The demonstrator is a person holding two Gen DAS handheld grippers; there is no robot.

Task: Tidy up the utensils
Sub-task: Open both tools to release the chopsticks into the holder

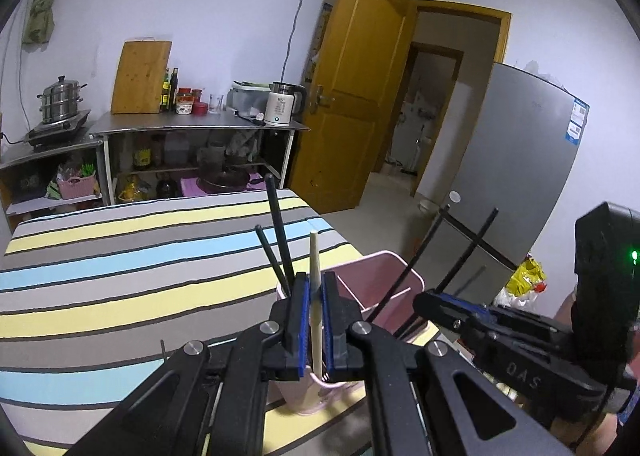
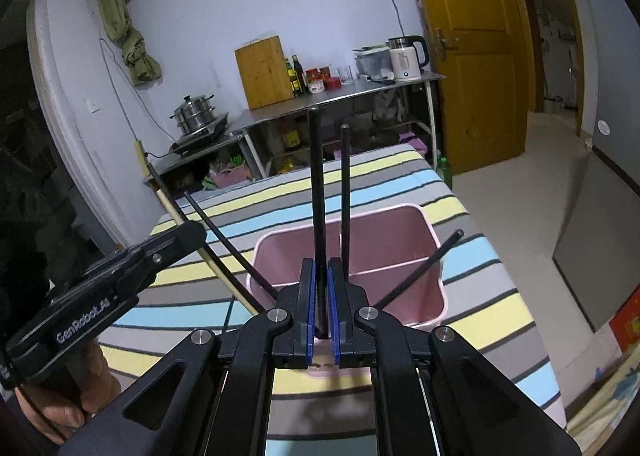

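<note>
A pink plastic utensil holder [image 2: 384, 248] with two compartments stands on the striped table; it also shows in the left wrist view [image 1: 376, 280]. Several black chopsticks [image 2: 345, 191] lean in it. My left gripper [image 1: 314, 292] is shut on a pale wooden chopstick [image 1: 315, 260], held upright over the holder's near compartment. My right gripper [image 2: 322, 276] is shut on a black chopstick [image 2: 316, 183], upright over the holder's near edge. The right gripper appears in the left wrist view [image 1: 436, 302], and the left gripper in the right wrist view [image 2: 188, 232].
The table wears a striped cloth [image 1: 120, 276]. Behind it stand steel shelves [image 1: 192, 127] with a cutting board, bottles, a kettle [image 1: 280, 105] and a steamer pot. A wooden door [image 1: 360, 87] is open, and a grey fridge [image 1: 520, 175] stands at right.
</note>
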